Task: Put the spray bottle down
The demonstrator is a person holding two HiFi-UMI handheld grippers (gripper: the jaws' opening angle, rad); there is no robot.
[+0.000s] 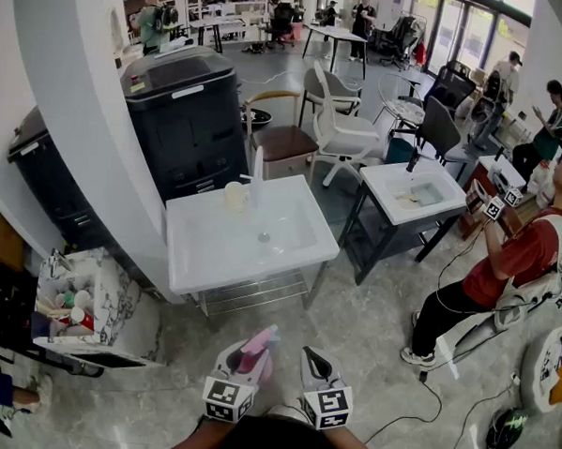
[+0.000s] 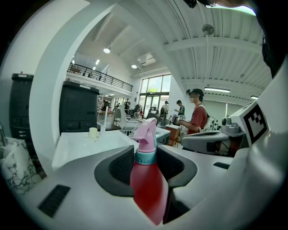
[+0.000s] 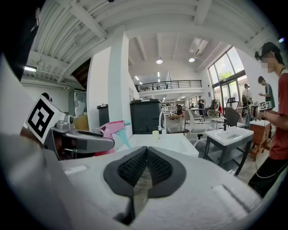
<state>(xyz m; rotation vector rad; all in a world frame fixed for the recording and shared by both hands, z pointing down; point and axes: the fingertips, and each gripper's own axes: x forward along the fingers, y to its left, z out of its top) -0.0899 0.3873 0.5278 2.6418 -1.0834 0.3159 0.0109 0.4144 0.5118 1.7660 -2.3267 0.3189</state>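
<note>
My left gripper (image 1: 248, 357) (image 2: 146, 164) is shut on a red spray bottle (image 2: 147, 188) with a pink trigger head (image 2: 147, 134) and a teal collar. The bottle stands upright between the black pads, its head (image 1: 259, 344) poking out above the jaws. In the right gripper view the pink head (image 3: 112, 130) shows at the left behind the left gripper. My right gripper (image 1: 314, 363) (image 3: 145, 168) sits just right of the left one, shut with nothing between its pads. A white sink table (image 1: 205, 248) with a faucet (image 1: 258, 175) lies ahead of both grippers, some way off.
A small cream cup (image 1: 235, 196) stands on the sink table beside the faucet. A white pillar (image 1: 89, 115) and a dark cabinet (image 1: 188, 115) stand behind it. A second sink table (image 1: 409, 193) and a seated person (image 1: 504, 268) are to the right. A marbled bin (image 1: 80, 302) of bottles sits left.
</note>
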